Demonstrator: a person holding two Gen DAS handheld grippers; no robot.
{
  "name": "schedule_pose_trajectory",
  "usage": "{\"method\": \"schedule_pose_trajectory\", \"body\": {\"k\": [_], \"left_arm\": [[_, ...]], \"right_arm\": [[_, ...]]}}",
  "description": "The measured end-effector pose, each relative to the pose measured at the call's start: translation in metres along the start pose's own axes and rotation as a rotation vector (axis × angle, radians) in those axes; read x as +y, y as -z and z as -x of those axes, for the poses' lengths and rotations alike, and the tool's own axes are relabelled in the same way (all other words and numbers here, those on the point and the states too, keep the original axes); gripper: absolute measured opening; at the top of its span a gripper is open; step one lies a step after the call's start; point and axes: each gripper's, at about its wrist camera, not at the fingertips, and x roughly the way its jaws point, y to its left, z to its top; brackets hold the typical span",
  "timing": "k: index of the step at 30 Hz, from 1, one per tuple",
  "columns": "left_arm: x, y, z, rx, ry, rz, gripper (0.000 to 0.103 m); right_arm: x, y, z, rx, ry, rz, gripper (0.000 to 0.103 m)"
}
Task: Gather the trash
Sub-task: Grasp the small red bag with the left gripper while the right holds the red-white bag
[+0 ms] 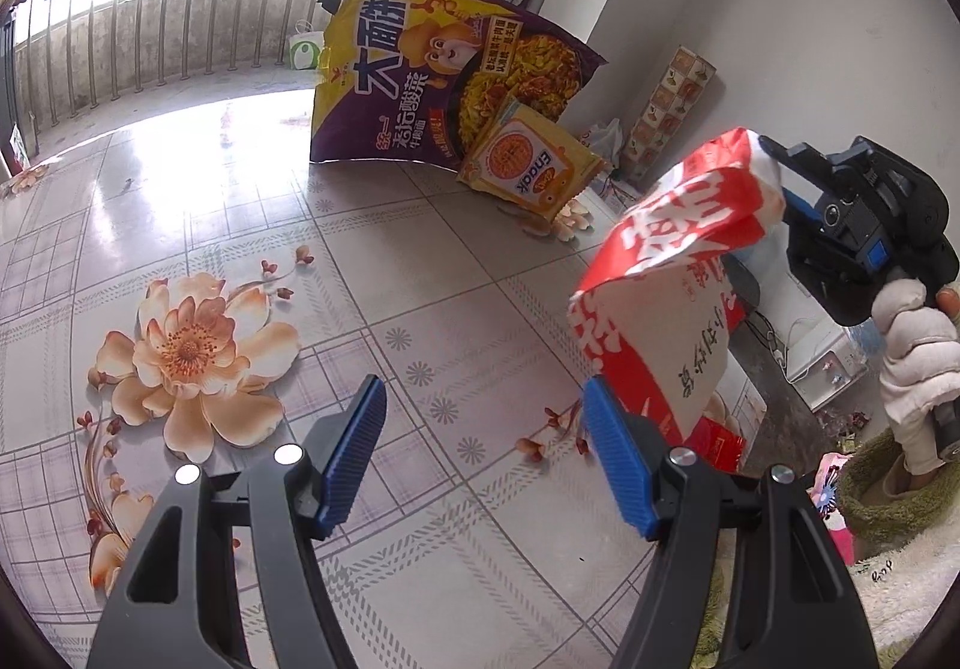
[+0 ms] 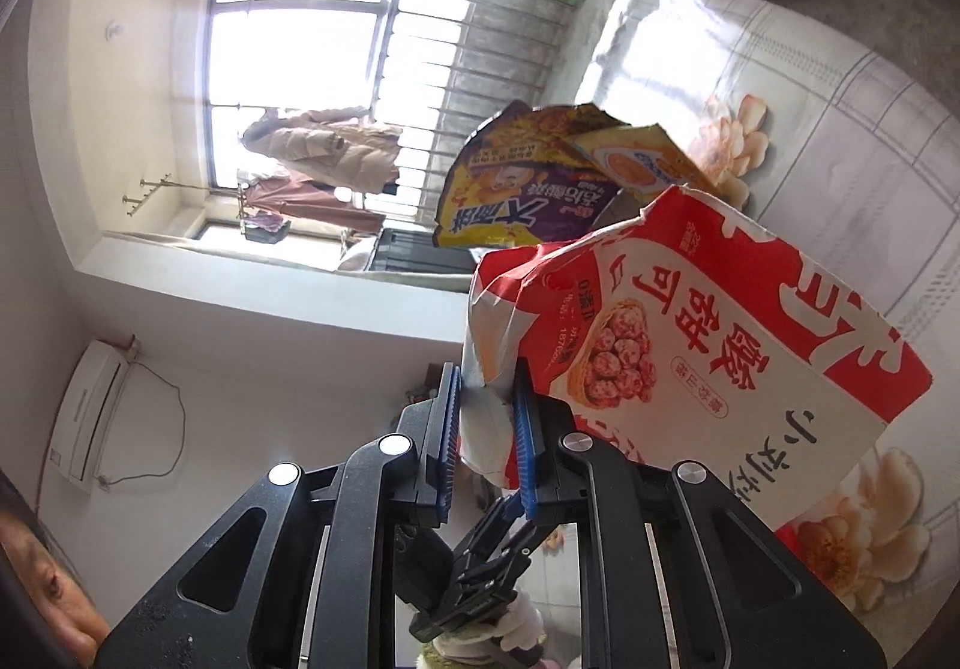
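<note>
My right gripper (image 2: 487, 405) is shut on the torn top edge of a red and white snack bag (image 2: 690, 357) and holds it up off the floor; the bag (image 1: 666, 273) and the right gripper (image 1: 780, 177) also show at the right of the left wrist view. My left gripper (image 1: 483, 417) is open and empty, low over the tiled floor (image 1: 390, 279), its right fingertip close beside the hanging bag. A large purple and yellow noodle bag (image 1: 444, 75) stands against the wall with a small yellow Enaak packet (image 1: 531, 165) leaning in front of it.
A patterned box (image 1: 672, 111) leans on the wall near the packets. White boxes and cables (image 1: 822, 351) lie at the right. A balcony railing (image 1: 150, 39) runs along the back. A person's face (image 2: 48, 591) is at the lower left of the right wrist view.
</note>
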Motion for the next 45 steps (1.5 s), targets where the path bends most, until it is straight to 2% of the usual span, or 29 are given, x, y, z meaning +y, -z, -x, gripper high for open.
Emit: {"method": "schedule_pose_trajectory", "body": {"k": [8,13,17,23,26,32,35,38,45], "left_arm": [[-0.022,0.004,-0.017,0.043,0.080,-0.015,0.066],[-0.041,0.003,-0.027,0.058,0.111,-0.062,0.066],[-0.053,0.000,-0.033,0.067,0.129,-0.081,0.066],[-0.077,-0.006,-0.040,0.076,0.167,-0.139,0.066],[-0.090,-0.005,-0.050,0.098,0.157,-0.185,0.066],[-0.111,-0.005,-0.074,0.154,0.153,-0.247,0.065],[-0.116,-0.005,-0.088,0.201,0.147,-0.258,0.058],[-0.119,-0.003,-0.102,0.249,0.123,-0.262,0.046],[-0.125,0.005,-0.112,0.291,0.099,-0.284,0.021]], "right_arm": [[-0.003,0.002,0.070,-0.143,-0.005,-0.004,0.015],[-0.011,0.001,0.074,-0.171,-0.054,-0.038,0.015],[0.002,-0.001,0.074,-0.192,-0.032,0.014,0.015],[0.014,0.000,0.106,-0.279,0.060,0.111,0.015],[0.013,0.007,0.120,-0.308,0.132,0.139,0.015],[-0.008,0.023,0.124,-0.269,0.279,0.152,0.015],[-0.025,0.027,0.111,-0.219,0.353,0.137,0.015],[-0.041,0.033,0.091,-0.154,0.403,0.122,0.015],[-0.045,0.030,0.079,-0.129,0.366,0.132,0.015]]}}
